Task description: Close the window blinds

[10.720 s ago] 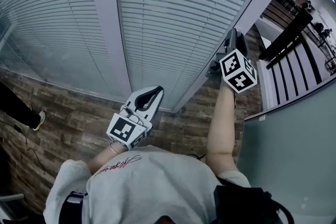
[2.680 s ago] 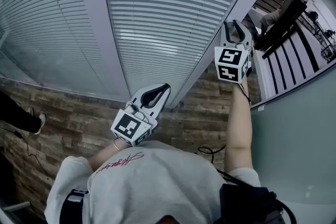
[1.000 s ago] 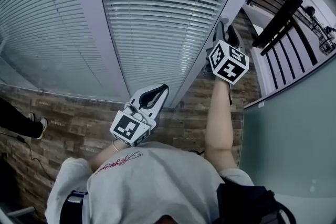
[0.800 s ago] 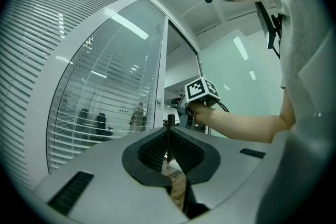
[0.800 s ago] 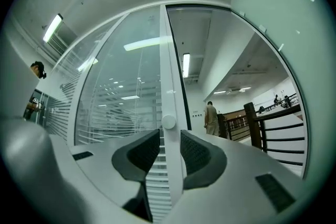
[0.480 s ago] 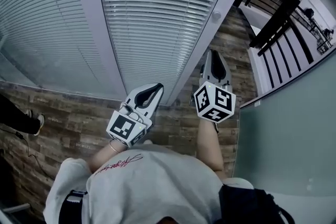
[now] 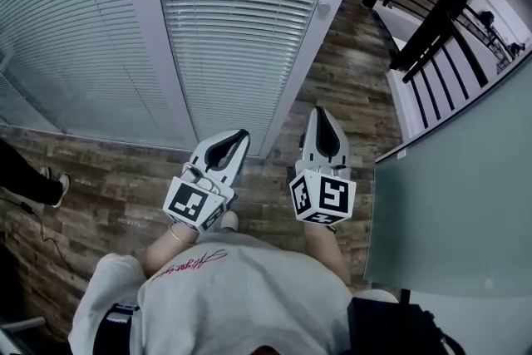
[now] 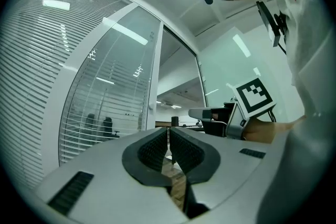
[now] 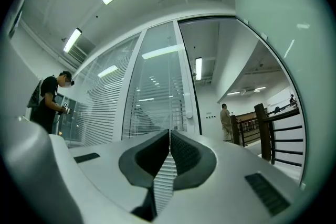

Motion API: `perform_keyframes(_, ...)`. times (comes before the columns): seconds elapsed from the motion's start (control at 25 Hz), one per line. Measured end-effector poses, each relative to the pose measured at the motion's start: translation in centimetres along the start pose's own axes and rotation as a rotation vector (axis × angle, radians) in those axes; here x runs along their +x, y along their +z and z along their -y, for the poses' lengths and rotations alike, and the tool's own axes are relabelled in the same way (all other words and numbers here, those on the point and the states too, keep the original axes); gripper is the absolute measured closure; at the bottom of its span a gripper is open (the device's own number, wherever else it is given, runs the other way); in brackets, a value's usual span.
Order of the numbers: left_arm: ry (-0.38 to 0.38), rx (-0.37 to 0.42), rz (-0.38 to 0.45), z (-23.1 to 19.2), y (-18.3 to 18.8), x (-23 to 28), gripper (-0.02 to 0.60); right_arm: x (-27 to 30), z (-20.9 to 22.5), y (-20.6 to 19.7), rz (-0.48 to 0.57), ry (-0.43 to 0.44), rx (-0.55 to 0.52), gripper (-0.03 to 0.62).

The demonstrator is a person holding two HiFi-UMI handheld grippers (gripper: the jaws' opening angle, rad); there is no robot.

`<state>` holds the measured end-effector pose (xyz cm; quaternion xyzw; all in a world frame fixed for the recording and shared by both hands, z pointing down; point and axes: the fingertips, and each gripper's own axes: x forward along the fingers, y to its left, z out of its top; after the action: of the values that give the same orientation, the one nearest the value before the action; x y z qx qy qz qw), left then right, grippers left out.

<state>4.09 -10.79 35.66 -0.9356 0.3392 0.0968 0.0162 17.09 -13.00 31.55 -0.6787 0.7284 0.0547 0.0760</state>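
Note:
White slatted blinds [image 7: 241, 12] hang behind the glass of the middle window panel, and a second set [image 7: 66, 29] fills the panel to its left. Dark shapes show between the slats near the top of the middle panel. My left gripper [image 7: 239, 134] is shut and empty, low in front of the window's bottom edge. Beside it my right gripper [image 7: 318, 110] is also shut, with nothing between its pads, clear of the white frame post [image 7: 316, 37]. In the left gripper view my left gripper [image 8: 168, 131] points past the blinds [image 8: 31, 76]. The right gripper view shows my right gripper [image 9: 169, 134] facing the blinds [image 9: 102, 107].
A round knob [image 7: 323, 10] sits on the right frame post. A dark railing [image 7: 432, 29] and a frosted glass panel [image 7: 457, 195] stand to the right. The wood floor [image 7: 108, 187] runs below the window. One person [image 9: 50, 99] stands at far left, another person [image 9: 226, 120] beyond the doorway.
My right gripper has come down and back from the window frame post to beside the left gripper, and its jaws have closed. The left gripper has barely moved.

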Motion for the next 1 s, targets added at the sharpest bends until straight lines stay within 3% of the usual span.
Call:
perform_keyframes(0.12,0.005,0.01,0.005,1.4,0.0,-1.1,0.561,-2.4,-0.7,-0.8,-0.015,0.007,-0.038,0.571)
perform_keyframes(0.32,0.011,0.017,0.004,3.0,0.4,-3.2,0.561,-5.7,-2.1,-1.9,-0.052,0.039,0.014,0.574)
perform_keyframes(0.72,0.041,0.043,-0.008,6.3,0.3,-6.9,0.561,-11.1,-3.8,-1.9,-0.058,0.12,-0.011,0.576)
perform_keyframes(1.0,0.057,0.035,-0.028,7.4,-0.5,-8.1,0.561,-13.5,-4.0,-2.3,-0.065,0.132,-0.003,0.576)
